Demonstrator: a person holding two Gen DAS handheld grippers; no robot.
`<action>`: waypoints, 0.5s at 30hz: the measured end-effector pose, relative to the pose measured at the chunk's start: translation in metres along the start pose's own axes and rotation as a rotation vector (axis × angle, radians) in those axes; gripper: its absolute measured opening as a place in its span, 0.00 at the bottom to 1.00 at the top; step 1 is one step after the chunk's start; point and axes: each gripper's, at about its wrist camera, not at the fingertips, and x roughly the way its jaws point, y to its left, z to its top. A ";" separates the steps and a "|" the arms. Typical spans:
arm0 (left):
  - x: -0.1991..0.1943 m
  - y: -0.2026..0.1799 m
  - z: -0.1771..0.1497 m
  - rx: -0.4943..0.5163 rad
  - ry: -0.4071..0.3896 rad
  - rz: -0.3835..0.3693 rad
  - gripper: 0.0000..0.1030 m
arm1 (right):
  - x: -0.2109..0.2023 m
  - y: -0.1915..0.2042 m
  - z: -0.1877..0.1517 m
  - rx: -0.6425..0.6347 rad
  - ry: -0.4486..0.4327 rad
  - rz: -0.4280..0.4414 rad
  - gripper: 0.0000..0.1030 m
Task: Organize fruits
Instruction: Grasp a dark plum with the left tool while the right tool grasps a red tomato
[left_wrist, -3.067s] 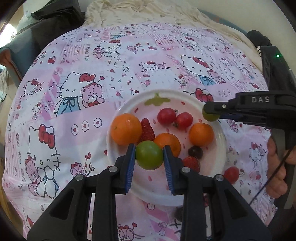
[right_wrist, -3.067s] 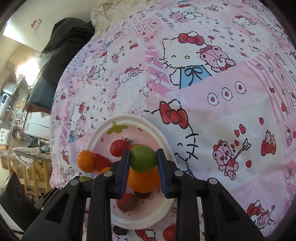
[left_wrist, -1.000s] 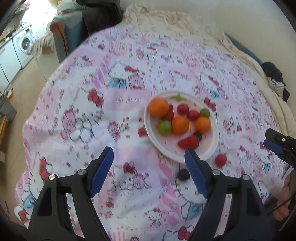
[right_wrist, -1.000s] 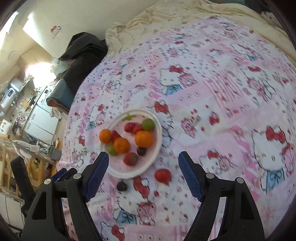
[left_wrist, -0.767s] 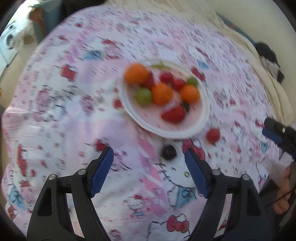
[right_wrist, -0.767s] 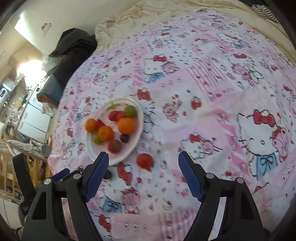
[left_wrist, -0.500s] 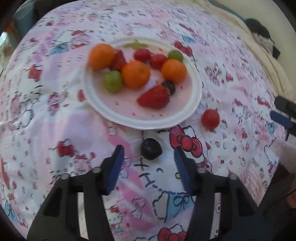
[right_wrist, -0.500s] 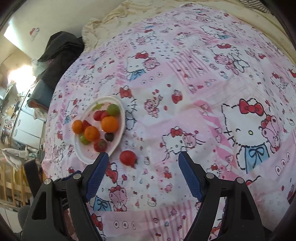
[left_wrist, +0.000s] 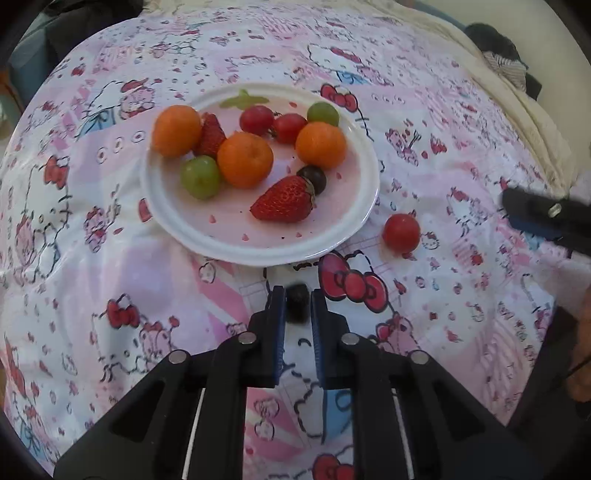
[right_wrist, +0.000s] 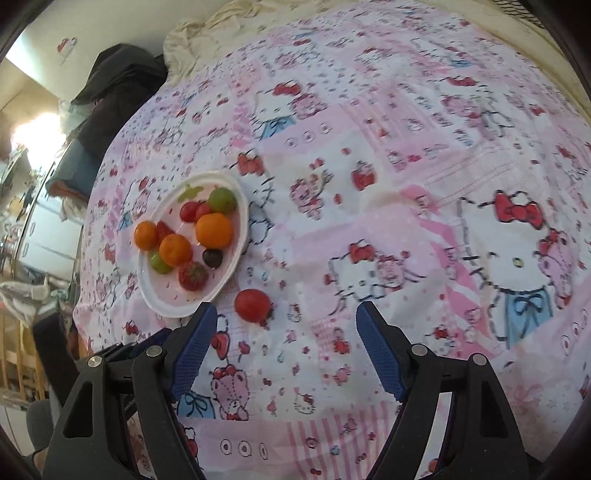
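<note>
A white plate (left_wrist: 354, 218) holds oranges, green and red grapes, strawberries and a dark grape. My left gripper (left_wrist: 297, 308) is shut on a dark grape (left_wrist: 297, 302) on the bedsheet just below the plate. A red tomato (left_wrist: 401, 233) lies on the sheet to the right of the plate. In the right wrist view my right gripper (right_wrist: 286, 347) is open and empty, with the tomato (right_wrist: 252, 305) just ahead of its left finger and the plate (right_wrist: 162, 299) further left. The right gripper's tip shows at the right edge of the left wrist view (left_wrist: 546, 218).
The pink cartoon-print bedsheet (right_wrist: 406, 184) covers the bed. Dark clothes (right_wrist: 118, 88) lie at the far left edge. A cream blanket (left_wrist: 532, 122) runs along the right side.
My left gripper has moved down to the dark grape below the plate and shut on it. My right gripper stays open and has come closer to the tomato.
</note>
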 end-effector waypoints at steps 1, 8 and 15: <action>-0.004 0.002 0.000 -0.012 -0.005 -0.005 0.10 | 0.003 0.002 -0.001 -0.004 0.010 0.004 0.76; -0.031 0.027 0.000 -0.104 -0.058 -0.033 0.09 | 0.042 0.024 0.003 -0.053 0.104 -0.032 0.63; -0.046 0.043 -0.003 -0.135 -0.091 -0.018 0.09 | 0.092 0.057 0.004 -0.287 0.201 -0.213 0.60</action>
